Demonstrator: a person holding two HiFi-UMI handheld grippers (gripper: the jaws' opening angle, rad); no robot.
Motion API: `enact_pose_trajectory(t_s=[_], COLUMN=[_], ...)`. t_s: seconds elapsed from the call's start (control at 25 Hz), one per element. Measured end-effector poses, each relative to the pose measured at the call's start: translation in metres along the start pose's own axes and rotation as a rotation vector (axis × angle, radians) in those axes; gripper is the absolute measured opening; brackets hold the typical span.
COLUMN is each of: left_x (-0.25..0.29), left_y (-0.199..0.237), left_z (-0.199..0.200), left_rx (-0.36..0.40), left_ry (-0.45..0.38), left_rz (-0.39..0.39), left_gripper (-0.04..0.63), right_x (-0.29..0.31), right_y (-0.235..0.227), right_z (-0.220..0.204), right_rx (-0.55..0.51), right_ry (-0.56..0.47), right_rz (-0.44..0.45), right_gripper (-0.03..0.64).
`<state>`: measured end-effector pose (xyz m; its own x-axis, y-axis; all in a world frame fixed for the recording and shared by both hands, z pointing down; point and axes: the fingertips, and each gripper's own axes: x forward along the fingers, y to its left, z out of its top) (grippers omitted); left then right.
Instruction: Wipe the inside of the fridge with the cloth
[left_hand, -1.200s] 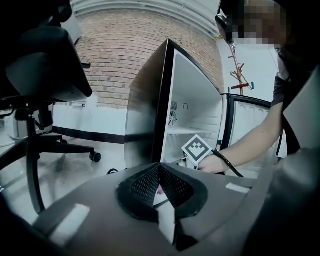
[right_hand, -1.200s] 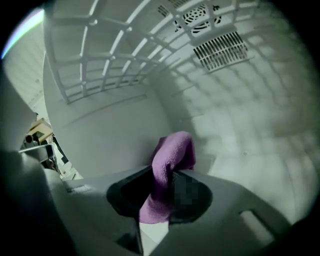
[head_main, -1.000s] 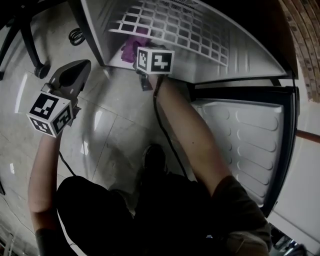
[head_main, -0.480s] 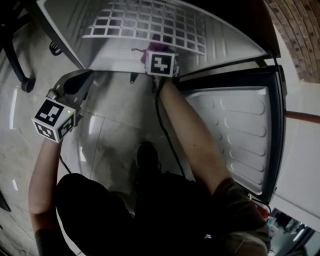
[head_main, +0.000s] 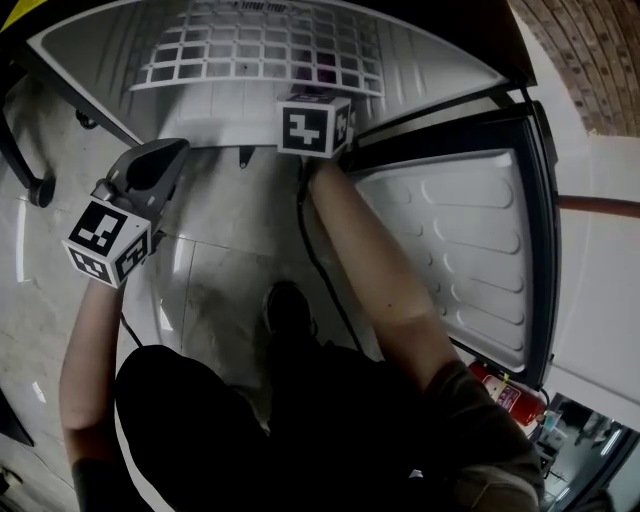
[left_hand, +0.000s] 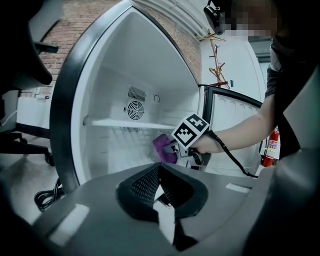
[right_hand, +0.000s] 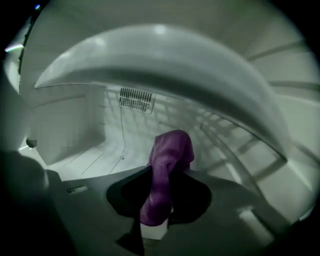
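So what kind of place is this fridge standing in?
Probably an office or workshop rather than a home kitchen: bare brick wall, a red fire extinguisher by the fridge door, a wheeled office chair.

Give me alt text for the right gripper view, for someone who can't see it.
The right gripper is shut on a purple cloth, whose free end sticks up inside the white fridge. A wire shelf shows at the right, and a vent grille sits on the back wall.
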<state>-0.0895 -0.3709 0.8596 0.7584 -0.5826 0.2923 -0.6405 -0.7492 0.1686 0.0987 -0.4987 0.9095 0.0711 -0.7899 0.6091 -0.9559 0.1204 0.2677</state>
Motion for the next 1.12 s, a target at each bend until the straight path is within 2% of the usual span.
enact_pose_trajectory(t_s=[0.2,0.48,0.6,0.72,0.76,0.84,0.96,1.12], left_x=[0.004,-0.005,-0.013,-0.022,-0.025,-0.031,-0.04,-0.054], left_y=[-0.002,0.007,0.014,0.017,0.018,0.021,0.026,0.022], left_z=[-0.006,-0.015,-0.018,-0.021,-0.022,-0.025,-0.022,-0.003], left_rx=[-0.02,-0.039,-0.055,-0.065,-0.063,-0.065,-0.095,-0.152], left_ry=[-0.005,-0.002,-0.011,-0.02,-0.02,-0.019,-0.02,-0.015], left_rz=[-0.006,0.02,0.045,0.065,0.074,0.094,0.131,0.18], left_gripper=[0.015,0.015,0.015,0.016,0.016,0.015,0.015,0.015], right_x=[-0.004,0.017,0.02,0.012,0.009,0.007,0.0,-0.028], right_y=[-0.022,-0.018,-0.016,-0.021,-0.017,0.005,0.011,0.026], right_z=[-0.011,-0.046,-0.054,-0.063,-0.071,-0.084,-0.074,-0.059], right_rx=[0.088,0.218,0.199,0.149,0.158,0.208,0.179,0.262], right_ry=[0.035,0.151,0.158,0.189,0.217,0.264,0.212,0.196], right_rz=[-0.073,-0.04,-0.033,-0.072,-0.064,0.018,0.041,0.124], right_gripper=[0.078,0.078,0.078,0.078,0.078,0.078,0.078,0.077])
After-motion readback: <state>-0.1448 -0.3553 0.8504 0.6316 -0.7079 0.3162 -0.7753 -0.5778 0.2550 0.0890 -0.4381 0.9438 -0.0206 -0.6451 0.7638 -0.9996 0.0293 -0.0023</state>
